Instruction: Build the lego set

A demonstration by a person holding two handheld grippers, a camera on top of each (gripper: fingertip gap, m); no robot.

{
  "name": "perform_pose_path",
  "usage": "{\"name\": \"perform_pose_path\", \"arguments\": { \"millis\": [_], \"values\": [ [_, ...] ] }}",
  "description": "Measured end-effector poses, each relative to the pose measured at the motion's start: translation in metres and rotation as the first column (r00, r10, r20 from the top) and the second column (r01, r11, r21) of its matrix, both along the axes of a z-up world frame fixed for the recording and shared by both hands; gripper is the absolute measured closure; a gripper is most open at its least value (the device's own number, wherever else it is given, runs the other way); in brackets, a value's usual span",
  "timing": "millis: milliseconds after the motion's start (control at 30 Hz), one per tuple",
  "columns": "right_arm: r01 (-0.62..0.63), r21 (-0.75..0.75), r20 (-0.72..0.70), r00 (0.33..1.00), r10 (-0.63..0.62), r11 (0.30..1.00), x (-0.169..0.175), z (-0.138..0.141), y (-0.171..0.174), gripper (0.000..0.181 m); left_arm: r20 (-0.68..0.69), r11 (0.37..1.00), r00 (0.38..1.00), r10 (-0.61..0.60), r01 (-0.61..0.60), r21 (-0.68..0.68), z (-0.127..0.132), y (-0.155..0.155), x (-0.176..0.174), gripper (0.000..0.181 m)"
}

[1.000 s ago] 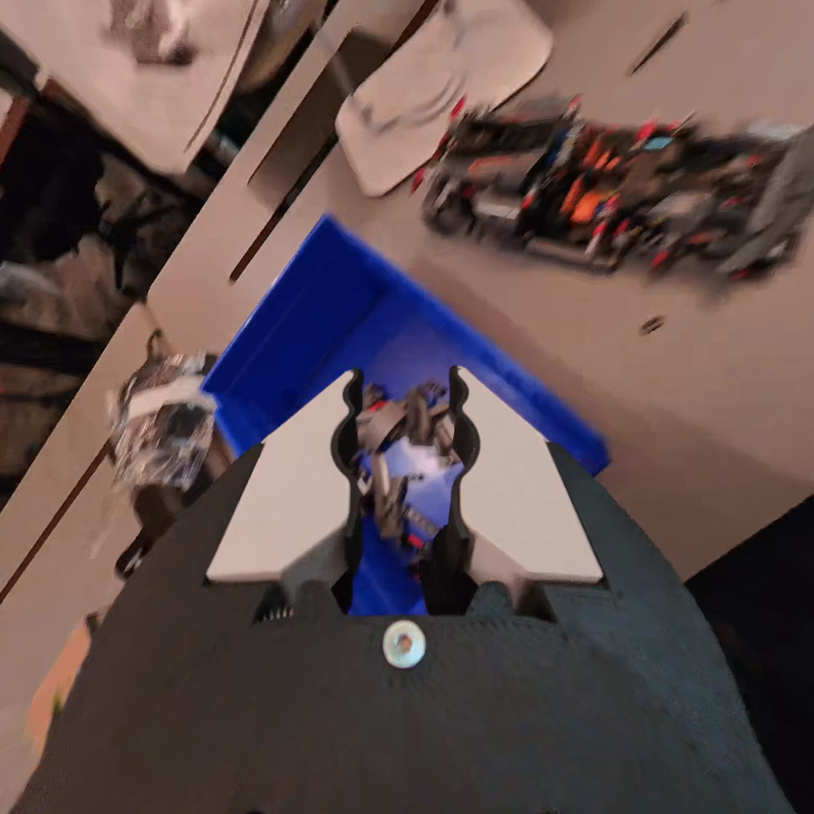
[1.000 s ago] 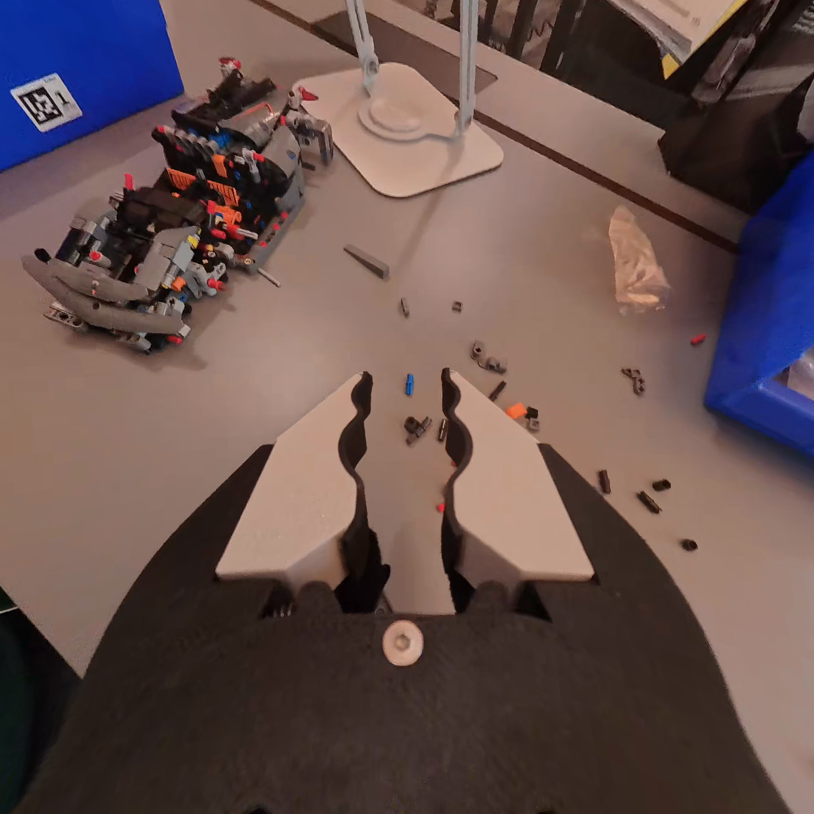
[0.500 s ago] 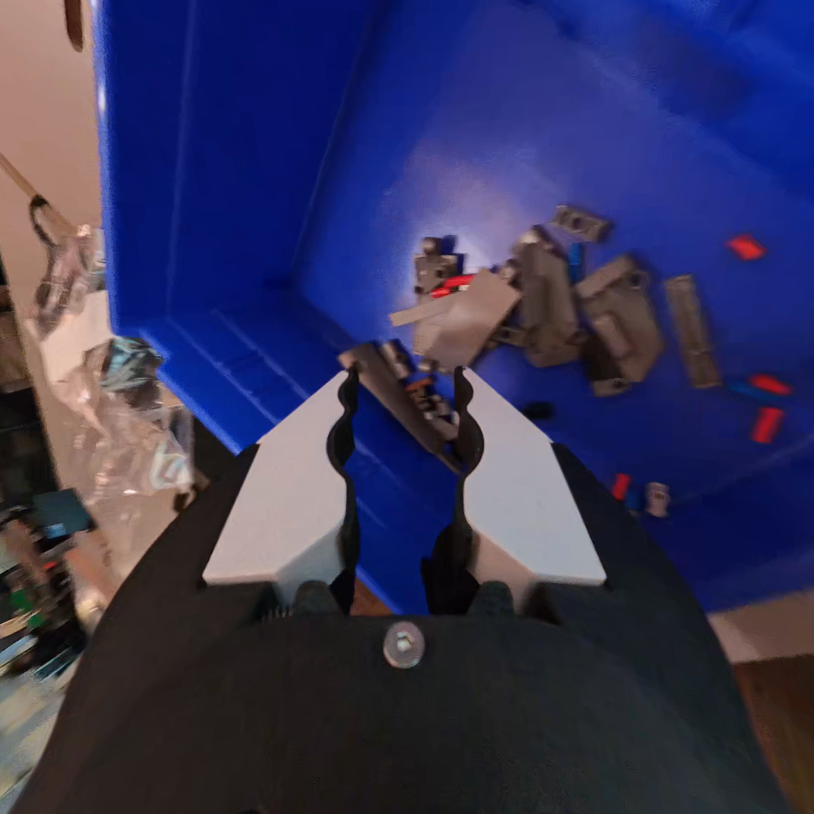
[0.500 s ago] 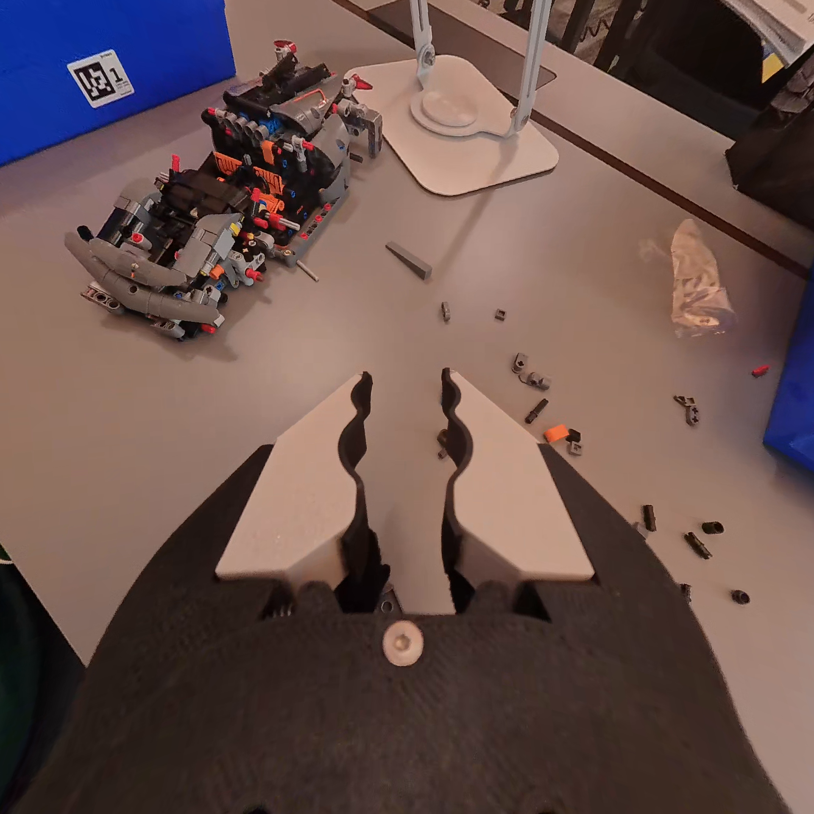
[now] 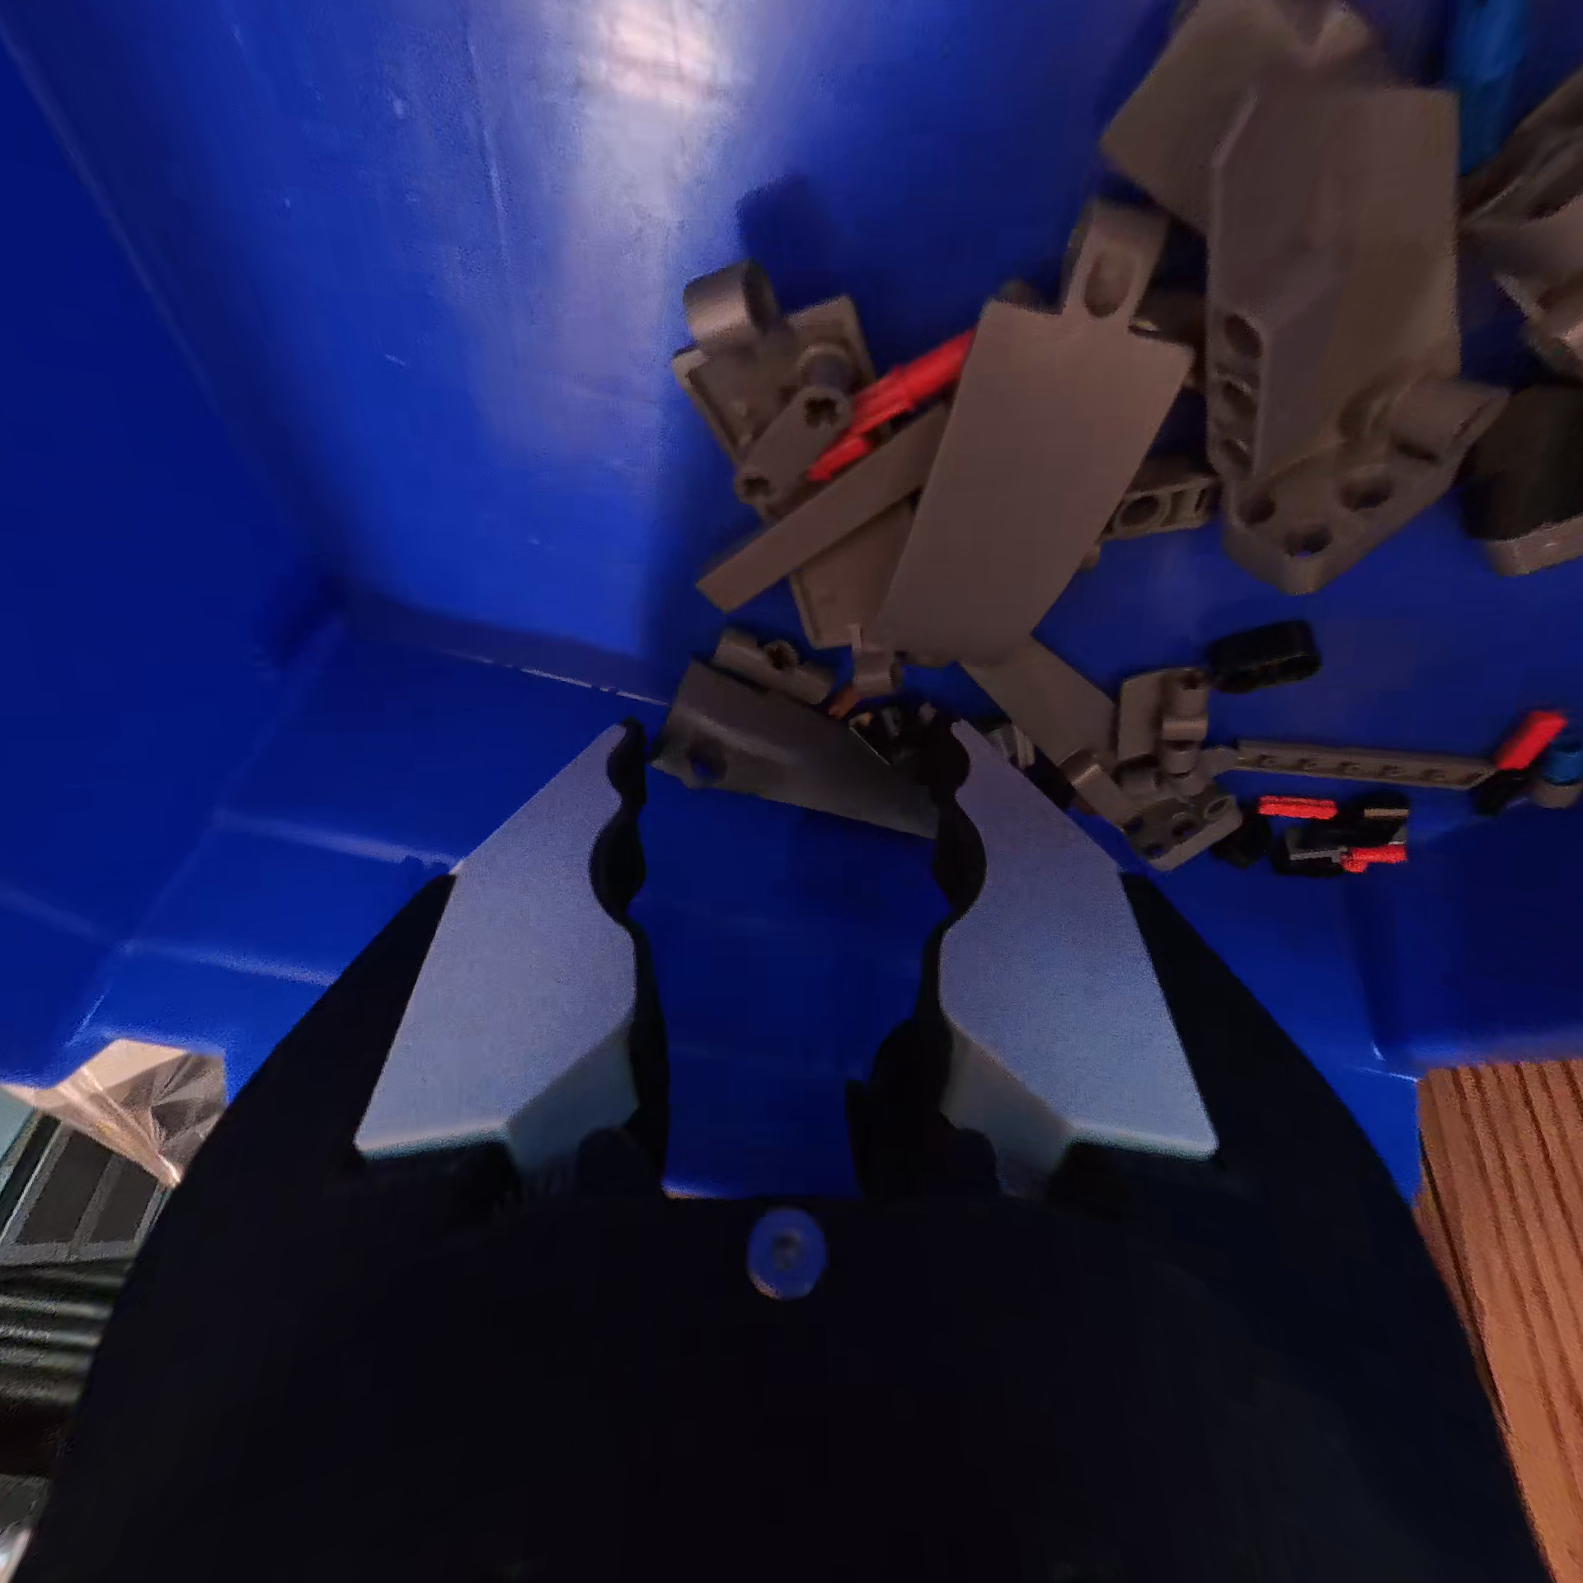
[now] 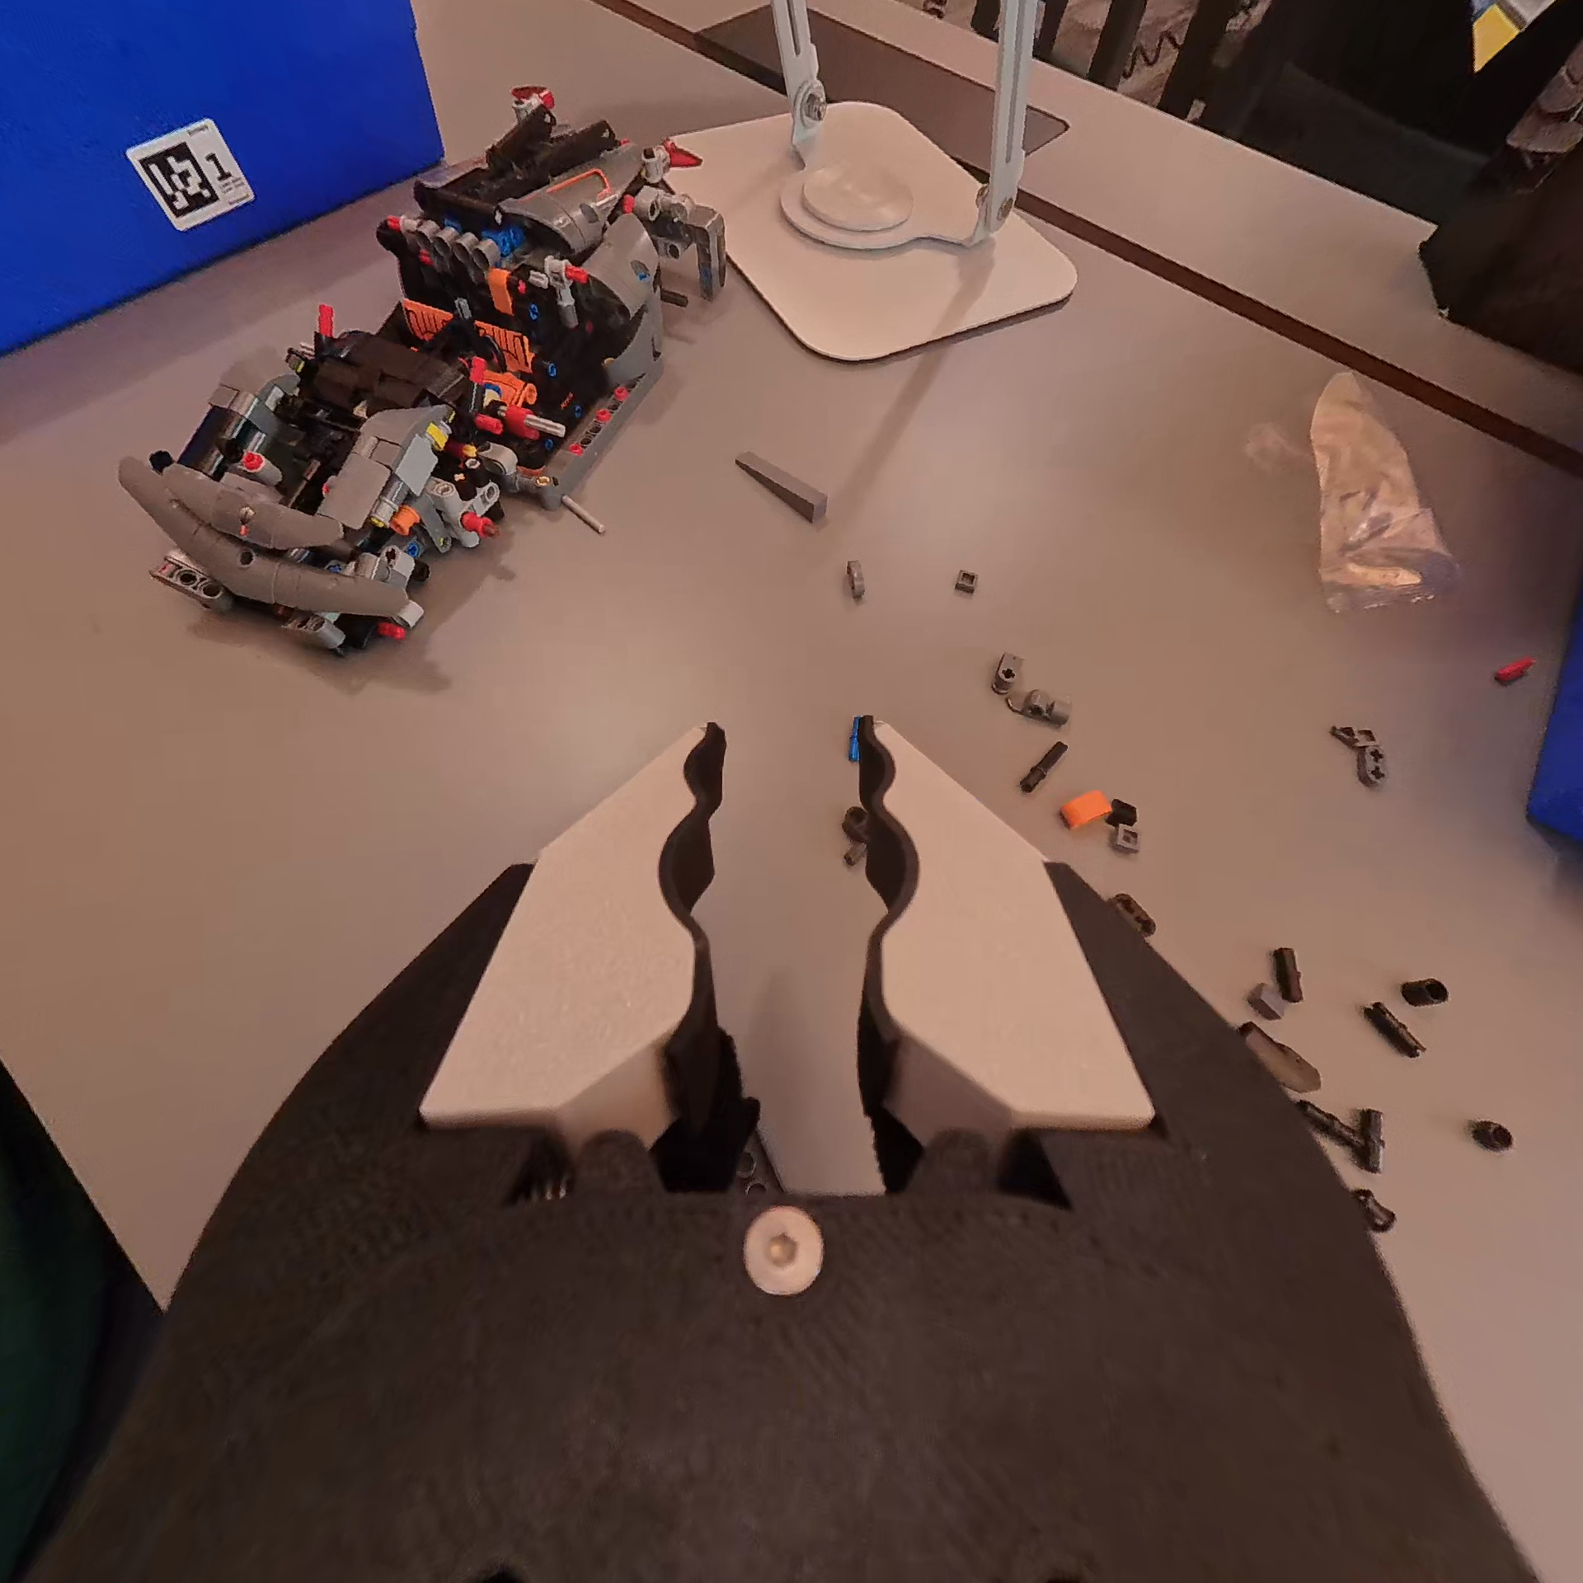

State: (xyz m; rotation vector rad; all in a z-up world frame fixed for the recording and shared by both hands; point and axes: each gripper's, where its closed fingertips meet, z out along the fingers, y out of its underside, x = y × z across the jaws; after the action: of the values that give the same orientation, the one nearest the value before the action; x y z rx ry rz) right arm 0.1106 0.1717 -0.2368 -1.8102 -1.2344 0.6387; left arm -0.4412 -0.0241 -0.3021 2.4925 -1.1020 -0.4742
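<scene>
My left gripper [image 5: 784, 741] is open wide inside a blue bin [image 5: 385, 428]. A dark grey wedge panel [image 5: 788, 767] lies between its fingertips, not gripped. A pile of grey panels [image 5: 1028, 480] with red and black pins lies just beyond. My right gripper [image 6: 786, 732] is open and empty above the grey table [image 6: 600, 728]. The part-built grey, black and orange lego car [image 6: 411, 403] lies at the far left. A blue pin [image 6: 854, 738] lies by the right fingertip. Small black connectors [image 6: 855, 835] lie between the fingers on the table.
Several loose small pieces [image 6: 1336, 1002] are scattered to the right, with an orange piece [image 6: 1084, 808] and a grey wedge [image 6: 781, 486]. A white stand base [image 6: 891, 265] is at the back, a crumpled plastic bag [image 6: 1370, 505] at right. A blue bin with a tag [image 6: 188, 171] stands far left. There is about 60 cm between the tips of the two grippers. The orange piece [image 6: 1084, 808] lies around 11 cm away from my right fingertips.
My left gripper has pushed deeper into the blue bin and opened wider around the grey wedge panel. My right gripper has drifted a little to the left over the table.
</scene>
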Motion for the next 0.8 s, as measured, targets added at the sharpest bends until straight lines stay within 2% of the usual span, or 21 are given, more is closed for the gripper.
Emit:
{"name": "perform_pose_path", "arguments": {
  "millis": [100,200,267,400,433,467,800],
  "values": [
    [-0.009,-0.003,-0.004,1.000,0.009,1.000,-0.002,-0.002,0.001,0.151,-0.038,1.000,0.999,0.018,-0.018,-0.020,0.000,-0.002,-0.005,0.130],
    [-0.019,0.000,-0.002,1.000,0.019,1.000,-0.002,-0.003,0.001,0.151,-0.050,0.999,0.998,0.048,-0.048,0.012,0.001,-0.001,-0.006,0.136],
    [-0.021,0.002,-0.006,1.000,0.021,1.000,-0.001,-0.003,0.002,0.151,-0.045,0.999,0.998,0.048,-0.047,0.026,0.001,-0.003,-0.003,0.149],
    [-0.019,-0.003,-0.009,1.000,0.019,1.000,0.002,-0.004,0.004,0.152,-0.050,0.996,0.998,0.044,-0.040,0.081,0.003,-0.001,-0.001,0.156],
    [-0.019,-0.003,-0.010,1.000,0.019,1.000,0.002,-0.004,0.004,0.152,-0.042,0.995,0.998,0.040,-0.036,0.093,0.005,0.001,0.001,0.172],
    [-0.020,-0.003,-0.012,1.000,0.020,1.000,0.002,-0.004,0.004,0.152,-0.050,0.993,0.998,0.029,-0.023,0.113,0.007,0.003,0.001,0.181],
    [-0.031,0.004,-0.022,0.999,0.031,1.000,0.002,0.002,0.001,0.153,0.007,0.979,0.998,0.063,-0.063,0.196,0.026,0.003,0.003,0.181]
  ]
}}
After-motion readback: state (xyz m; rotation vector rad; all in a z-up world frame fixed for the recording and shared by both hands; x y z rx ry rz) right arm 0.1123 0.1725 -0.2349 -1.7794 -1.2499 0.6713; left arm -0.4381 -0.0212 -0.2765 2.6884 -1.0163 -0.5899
